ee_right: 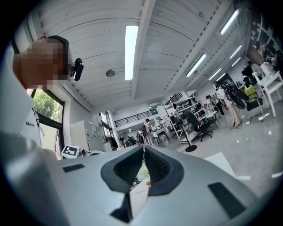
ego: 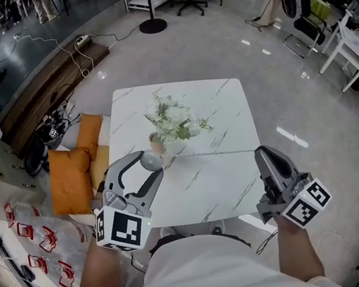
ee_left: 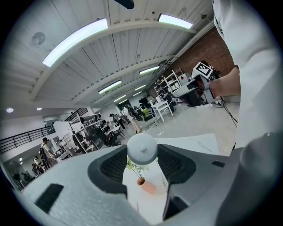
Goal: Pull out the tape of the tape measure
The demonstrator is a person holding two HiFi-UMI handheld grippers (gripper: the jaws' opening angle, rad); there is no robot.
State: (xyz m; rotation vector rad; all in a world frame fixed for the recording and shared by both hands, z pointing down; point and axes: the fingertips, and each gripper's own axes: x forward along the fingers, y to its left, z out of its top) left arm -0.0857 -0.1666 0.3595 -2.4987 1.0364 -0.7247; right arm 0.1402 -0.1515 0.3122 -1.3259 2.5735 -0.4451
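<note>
Grey and round, the tape measure (ee_left: 142, 148) is held clamped in the left gripper (ego: 149, 163) above the marble table (ego: 218, 109), so the right gripper (ego: 264, 154), pressed together on nothing, should be opened, closed on the tape's end and drawn straight away.

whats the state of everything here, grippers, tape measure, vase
left gripper: shut on the tape measure
right gripper: shut, nothing between its fingers
tape measure: clamped at the left fingertips, no tape showing pulled out
vase of flowers: upright on the table, touched by neither gripper
</note>
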